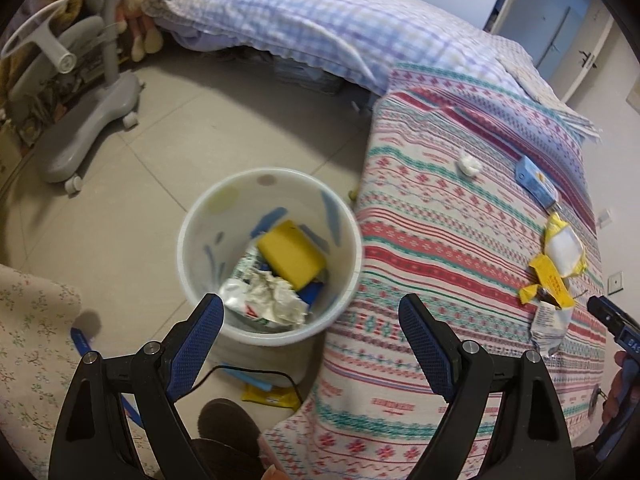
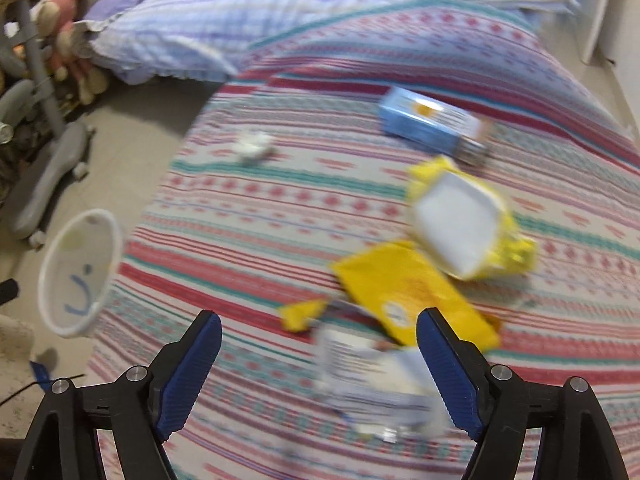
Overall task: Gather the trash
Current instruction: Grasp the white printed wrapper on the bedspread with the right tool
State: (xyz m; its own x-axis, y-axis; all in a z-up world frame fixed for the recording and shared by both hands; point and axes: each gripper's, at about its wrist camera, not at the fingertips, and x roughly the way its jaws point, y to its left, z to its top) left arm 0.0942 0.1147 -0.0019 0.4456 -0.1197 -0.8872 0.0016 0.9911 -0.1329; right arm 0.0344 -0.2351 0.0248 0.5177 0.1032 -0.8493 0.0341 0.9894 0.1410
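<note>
A white bin (image 1: 192, 232) stands on the floor beside the bed; it holds a yellow sponge (image 1: 290, 256) and crumpled wrappers (image 1: 268, 300). My left gripper (image 1: 310, 316) is open and empty just above the bin's near rim. On the striped bedspread (image 1: 440, 240) lie a white tissue ball (image 1: 469, 166), a blue carton (image 1: 536, 180), yellow wrappers (image 1: 554, 276) and a white wrapper (image 1: 548, 326). My right gripper (image 2: 318, 336) is open above the white wrapper (image 2: 372, 376), with the yellow wrappers (image 2: 404, 280) just beyond. The bin (image 2: 78, 276) shows at the left there.
A grey wheeled stand (image 1: 92, 132) stands on the tiled floor at the left. A yellow wrapper (image 1: 272, 396) and a blue strip lie on the floor by my foot, with a black cable. A checked duvet (image 1: 320, 28) covers the far bed.
</note>
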